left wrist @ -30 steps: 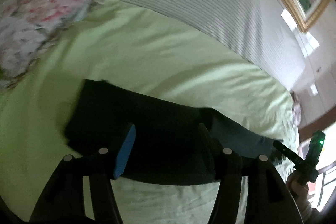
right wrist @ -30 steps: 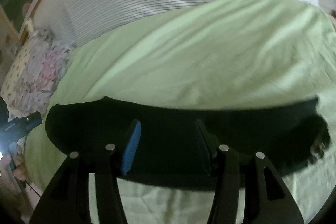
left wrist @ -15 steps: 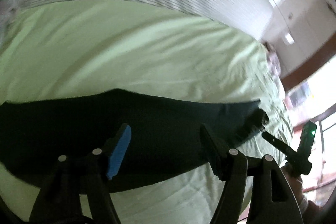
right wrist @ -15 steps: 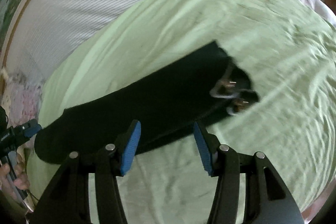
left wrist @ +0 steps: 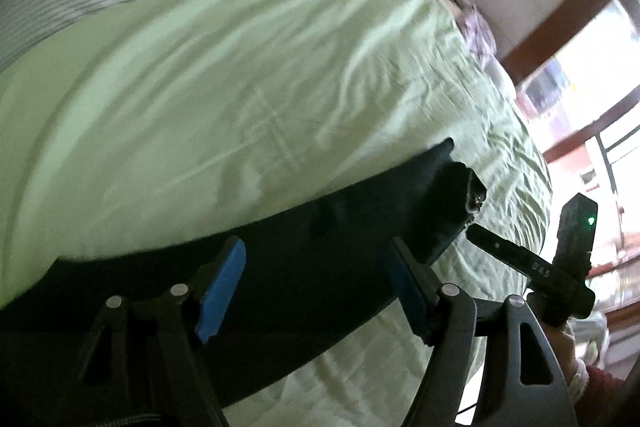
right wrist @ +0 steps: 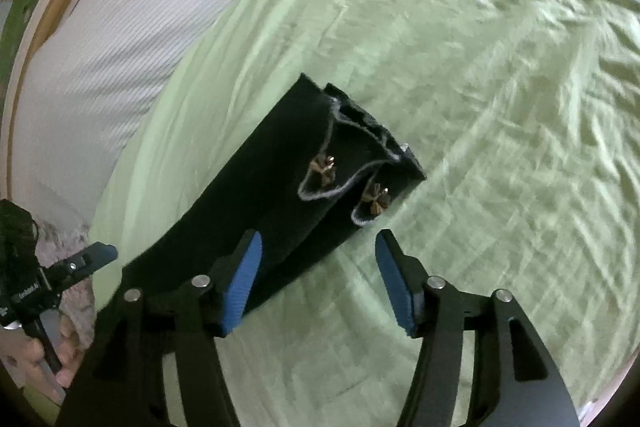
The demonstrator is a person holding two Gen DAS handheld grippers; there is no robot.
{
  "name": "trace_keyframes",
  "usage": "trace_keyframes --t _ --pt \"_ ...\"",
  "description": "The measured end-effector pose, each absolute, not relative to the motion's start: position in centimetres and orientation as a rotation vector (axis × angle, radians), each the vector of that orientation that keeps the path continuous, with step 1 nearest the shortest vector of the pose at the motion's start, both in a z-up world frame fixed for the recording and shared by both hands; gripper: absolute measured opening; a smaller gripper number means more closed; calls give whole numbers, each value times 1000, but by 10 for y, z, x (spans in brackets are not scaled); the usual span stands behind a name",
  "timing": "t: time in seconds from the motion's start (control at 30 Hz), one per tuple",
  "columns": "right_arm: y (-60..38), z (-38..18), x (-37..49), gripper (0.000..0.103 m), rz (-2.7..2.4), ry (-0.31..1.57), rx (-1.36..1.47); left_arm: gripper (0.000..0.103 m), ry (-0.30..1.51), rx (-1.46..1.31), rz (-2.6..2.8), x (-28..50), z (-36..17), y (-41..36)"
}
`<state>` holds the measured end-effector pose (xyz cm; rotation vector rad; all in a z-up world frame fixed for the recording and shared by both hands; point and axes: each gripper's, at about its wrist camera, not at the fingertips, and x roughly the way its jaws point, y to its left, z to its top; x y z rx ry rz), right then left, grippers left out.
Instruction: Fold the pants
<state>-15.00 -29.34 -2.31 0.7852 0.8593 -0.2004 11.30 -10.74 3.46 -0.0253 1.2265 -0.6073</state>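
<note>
Black pants [right wrist: 276, 183] lie flat in a long strip on a light green bedsheet [right wrist: 460, 67]. One end has grey-edged slits and two small bronze bows [right wrist: 322, 167]. In the left wrist view the pants [left wrist: 320, 247] run across the lower frame. My left gripper [left wrist: 316, 291] is open and empty, hovering over the middle of the strip. My right gripper [right wrist: 320, 277] is open and empty, just short of the bow end, its left pad over the cloth. Each gripper shows at the edge of the other's view.
A white striped headboard or cover [right wrist: 120, 27] borders the far side of the bed. A floral pillow [left wrist: 476, 31] lies at the bed's far corner. A gold picture frame [right wrist: 52, 11] hangs behind. A window [left wrist: 592, 107] is at the right.
Both grippers have swung rightward along the pants toward the bow end. The floral pillow on the left has left the left wrist view. The pants lie as before.
</note>
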Motion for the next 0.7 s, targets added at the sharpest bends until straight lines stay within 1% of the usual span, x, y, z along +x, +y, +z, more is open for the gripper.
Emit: trace_keyframes --t 0.13,0.37,0.4,0.43,0.47,0.5,0.53,0.6,0.7 --pt "-304 -35 -142 62 -216 855 857 73 1250 28 -688 127 25 -144" --pt "-319 -42 -134 62 -214 798 927 74 1346 65 -794 153 1 -197" --pt "-321 -44 -133 59 -215 794 931 74 1356 75 -809 156 -2 -206" --pt "-322 -44 -133 46 -218 789 929 74 1365 87 -825 159 -5 -215" --pt "-324 -44 -133 39 -225 793 918 74 1372 100 -838 161 -8 -225" --pt "-328 -45 -132 25 -233 801 913 74 1378 112 -854 163 -11 -234" --pt "-331 -47 -133 19 -234 804 919 74 1387 127 -876 165 -14 -245" --pt "-339 -54 -137 16 -214 796 958 74 1398 162 -892 167 -21 -263" --pt "-341 -50 -142 15 -210 785 937 74 1419 201 -933 173 -30 -285"
